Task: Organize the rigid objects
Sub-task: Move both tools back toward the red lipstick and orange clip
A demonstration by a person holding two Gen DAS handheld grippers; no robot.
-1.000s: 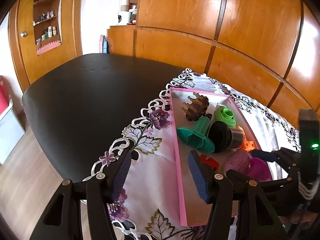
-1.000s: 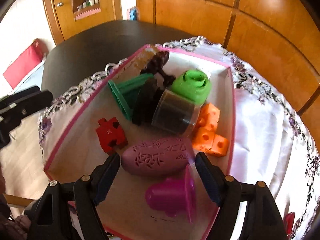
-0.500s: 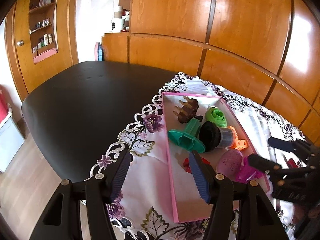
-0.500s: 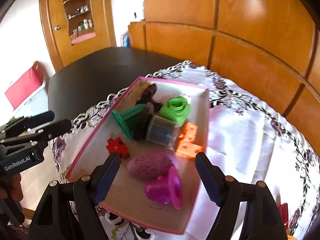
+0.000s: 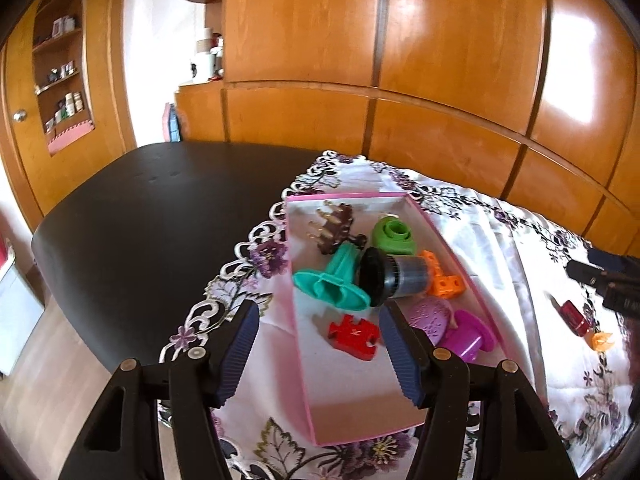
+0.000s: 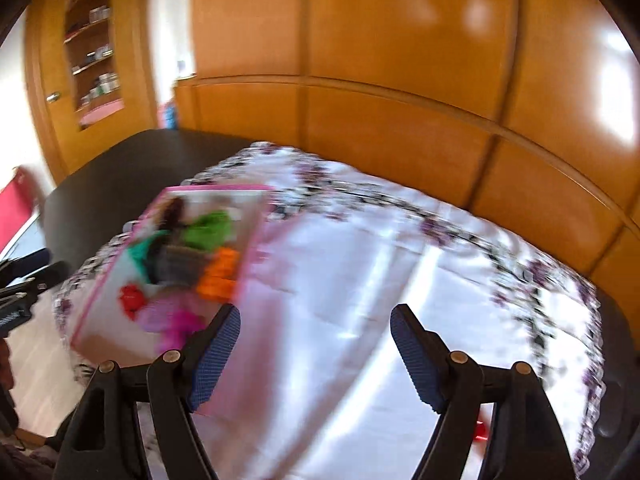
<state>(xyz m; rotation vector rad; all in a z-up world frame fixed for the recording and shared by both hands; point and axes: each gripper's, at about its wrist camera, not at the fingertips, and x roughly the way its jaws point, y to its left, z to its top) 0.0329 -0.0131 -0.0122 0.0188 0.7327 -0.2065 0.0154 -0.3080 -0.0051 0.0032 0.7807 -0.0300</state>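
A pink box (image 5: 298,364) on a flowered white tablecloth (image 5: 500,240) holds several toys: a teal stamp (image 5: 332,284), a black jar (image 5: 396,276), a green ring piece (image 5: 394,236), orange cubes (image 5: 444,280), a red puzzle piece (image 5: 354,334), a purple egg (image 5: 430,314), a magenta piece (image 5: 466,338) and a brown clip (image 5: 336,228). My left gripper (image 5: 316,328) is open and empty over the box's near left wall. My right gripper (image 6: 316,332) is open and empty over bare cloth right of the blurred box (image 6: 252,248). A dark red object (image 5: 574,316) and a small orange piece (image 5: 600,340) lie on the cloth right of the box.
The cloth covers the right part of a black table (image 5: 160,208). Wooden wall panels (image 5: 440,80) stand behind it, with a shelf cabinet (image 5: 64,72) at the left. A small red thing (image 6: 480,430) shows behind my right finger.
The right gripper has pulled up and swung right, away from the box, onto open cloth; its view is motion blurred. The left gripper has risen and drawn back a little.
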